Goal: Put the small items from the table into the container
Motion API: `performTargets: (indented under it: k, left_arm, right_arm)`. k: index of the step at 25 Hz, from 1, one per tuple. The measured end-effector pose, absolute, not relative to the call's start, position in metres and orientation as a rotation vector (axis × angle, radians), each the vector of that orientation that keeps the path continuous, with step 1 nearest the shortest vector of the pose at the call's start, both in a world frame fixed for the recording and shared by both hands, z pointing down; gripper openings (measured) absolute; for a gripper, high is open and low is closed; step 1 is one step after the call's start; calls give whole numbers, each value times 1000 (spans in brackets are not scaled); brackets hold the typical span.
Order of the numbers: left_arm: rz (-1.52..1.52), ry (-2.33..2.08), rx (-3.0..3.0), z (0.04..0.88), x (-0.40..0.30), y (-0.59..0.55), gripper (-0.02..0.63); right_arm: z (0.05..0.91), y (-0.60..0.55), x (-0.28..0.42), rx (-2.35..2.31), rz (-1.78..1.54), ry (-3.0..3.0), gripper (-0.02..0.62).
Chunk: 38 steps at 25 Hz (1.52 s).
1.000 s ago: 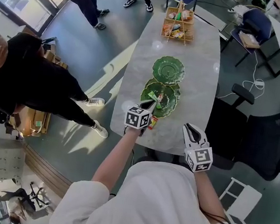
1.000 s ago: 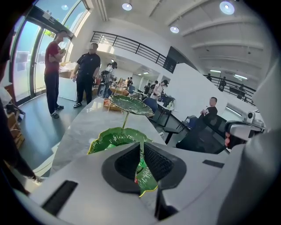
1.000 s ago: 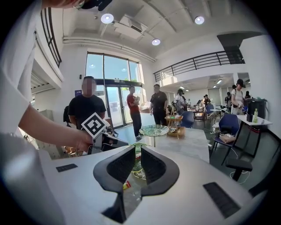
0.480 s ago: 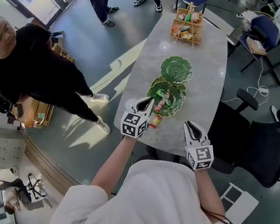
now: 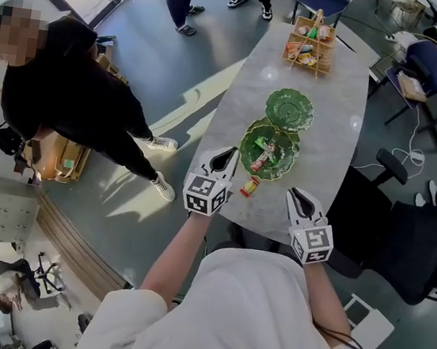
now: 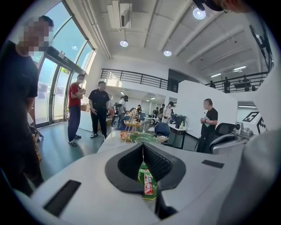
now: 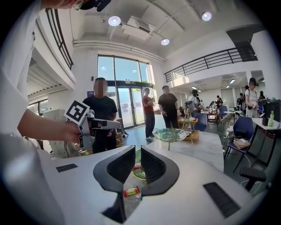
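Two empty grippers | left gripper: jaws pressed together | right gripper: jaws spread, red packet past gap | head view: packet beside green plate

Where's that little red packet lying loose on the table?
In the head view, the red packet lies at the near end of the table, just this side of the plate that holds snacks.

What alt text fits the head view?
Seen from above, a person holds two grippers over the near end of a marble table: left gripper shut, right gripper open, a red packet lying on the table between them. Beyond it, a green plate holds more packets.
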<state>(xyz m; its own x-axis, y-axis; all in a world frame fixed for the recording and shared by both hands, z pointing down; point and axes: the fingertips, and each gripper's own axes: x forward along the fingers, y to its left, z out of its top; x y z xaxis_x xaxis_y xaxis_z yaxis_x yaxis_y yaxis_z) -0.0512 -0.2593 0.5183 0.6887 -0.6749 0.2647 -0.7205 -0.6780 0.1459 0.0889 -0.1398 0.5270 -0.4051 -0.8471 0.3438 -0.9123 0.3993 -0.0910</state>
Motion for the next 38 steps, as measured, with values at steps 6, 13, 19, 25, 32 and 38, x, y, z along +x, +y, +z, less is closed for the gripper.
performTargets:
  k: [6, 13, 19, 25, 32, 38]
  left_arm:
    - [274, -1159, 2625, 525, -65, -253, 11]
    - [363, -1101, 2561, 564, -74, -240, 12]
    - [501, -1053, 2442, 626, -80, -215, 15]
    - [757, -835, 2339, 729, -57, -177, 94]
    - [1028, -627, 2284, 832, -21, -174, 156]
    - [1191, -642, 2219, 878, -5, -171, 176]
  right_arm:
    - [529, -137, 85, 1531, 396, -2424, 48]
    - [541, -130, 81, 1518, 434, -2400, 48]
    - [551, -123, 88, 1540, 477, -2347, 48]
    - [567, -111, 101, 1575, 534, -2277, 48]
    - [589, -97, 101, 1582, 606, -2197, 48]
    - [604, -80, 112, 1613, 654, -2147, 48]
